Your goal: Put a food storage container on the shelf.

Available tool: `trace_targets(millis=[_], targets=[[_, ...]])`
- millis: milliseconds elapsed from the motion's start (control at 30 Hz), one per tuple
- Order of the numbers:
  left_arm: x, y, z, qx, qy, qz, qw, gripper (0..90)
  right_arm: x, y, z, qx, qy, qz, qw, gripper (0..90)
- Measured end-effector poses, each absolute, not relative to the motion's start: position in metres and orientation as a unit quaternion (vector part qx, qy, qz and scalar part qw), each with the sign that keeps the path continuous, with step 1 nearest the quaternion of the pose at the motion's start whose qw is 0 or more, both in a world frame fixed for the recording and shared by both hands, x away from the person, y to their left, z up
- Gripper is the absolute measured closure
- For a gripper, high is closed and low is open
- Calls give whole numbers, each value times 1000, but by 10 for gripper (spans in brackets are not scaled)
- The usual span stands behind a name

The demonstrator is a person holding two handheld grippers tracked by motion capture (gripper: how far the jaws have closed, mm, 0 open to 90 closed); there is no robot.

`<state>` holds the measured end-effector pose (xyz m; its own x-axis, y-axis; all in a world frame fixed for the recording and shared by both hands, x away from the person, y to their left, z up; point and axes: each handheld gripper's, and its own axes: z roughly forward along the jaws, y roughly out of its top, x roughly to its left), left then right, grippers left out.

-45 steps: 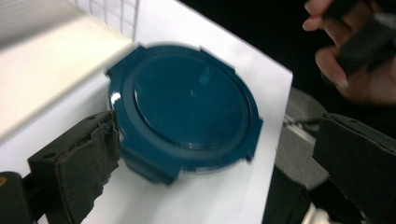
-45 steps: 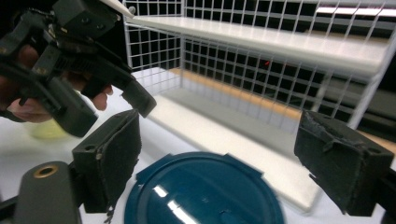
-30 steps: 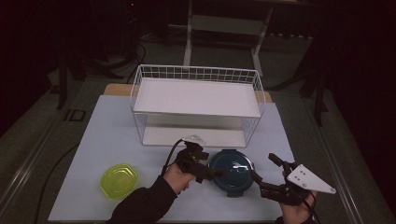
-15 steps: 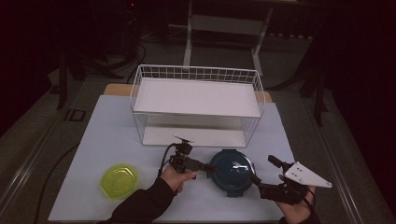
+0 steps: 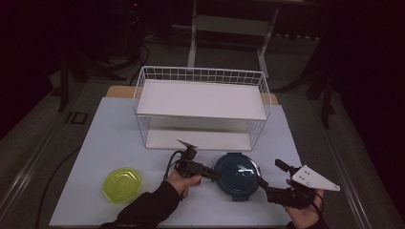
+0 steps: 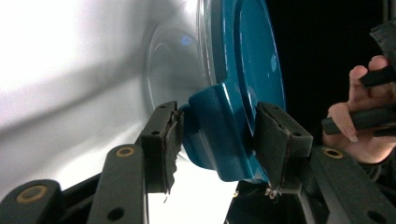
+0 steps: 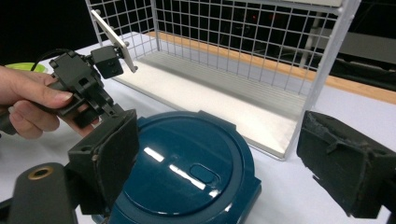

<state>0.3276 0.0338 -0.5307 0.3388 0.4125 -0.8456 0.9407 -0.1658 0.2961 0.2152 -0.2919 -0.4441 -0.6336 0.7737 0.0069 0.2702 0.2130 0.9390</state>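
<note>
A round teal container point(image 5: 236, 175) with a lid sits on the white table near the front. My left gripper point(image 5: 216, 174) lies on its side at the container's left edge. In the left gripper view my left gripper point(image 6: 217, 123) has its pads against both sides of the lid's teal tab point(image 6: 219, 135). My right gripper point(image 5: 271, 174) stands open at the container's right. The teal container point(image 7: 187, 172) lies between and beyond its wide-apart pads, and they do not touch it. The left gripper point(image 7: 84, 84) and its hand appear past the container.
A white wire basket shelf point(image 5: 200, 102) stands behind the container, and its front corner post point(image 7: 322, 74) is close to my right jaw. A yellow-green lidded tub point(image 5: 122, 184) rests at the front left. The table's front edge is near both forearms.
My left gripper has turned onto its side, come down to the container's left tab, and its jaws now sit against it. The right gripper has barely shifted.
</note>
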Motion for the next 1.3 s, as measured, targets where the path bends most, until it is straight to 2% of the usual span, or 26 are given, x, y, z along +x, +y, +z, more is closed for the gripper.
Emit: trace_targets(millis=[267, 533, 767, 900, 1167, 1300], targets=[[325, 29, -523, 724, 459, -283, 429, 516, 221, -303, -452, 380, 755, 492, 209, 146], [316, 27, -513, 746, 427, -260, 440, 546, 235, -316, -470, 432, 756, 475, 125, 173], [310, 27, -510, 759, 409, -242, 445, 550, 242, -322, -482, 471, 743, 473, 48, 241], [306, 28, -508, 769, 396, -234, 444, 553, 246, -322, -489, 486, 735, 472, -1, 325], [303, 30, -509, 774, 382, -235, 447, 561, 250, -327, -492, 490, 730, 473, -54, 545], [304, 32, -511, 775, 375, -238, 449, 562, 252, -331, -494, 484, 729, 478, -76, 580]])
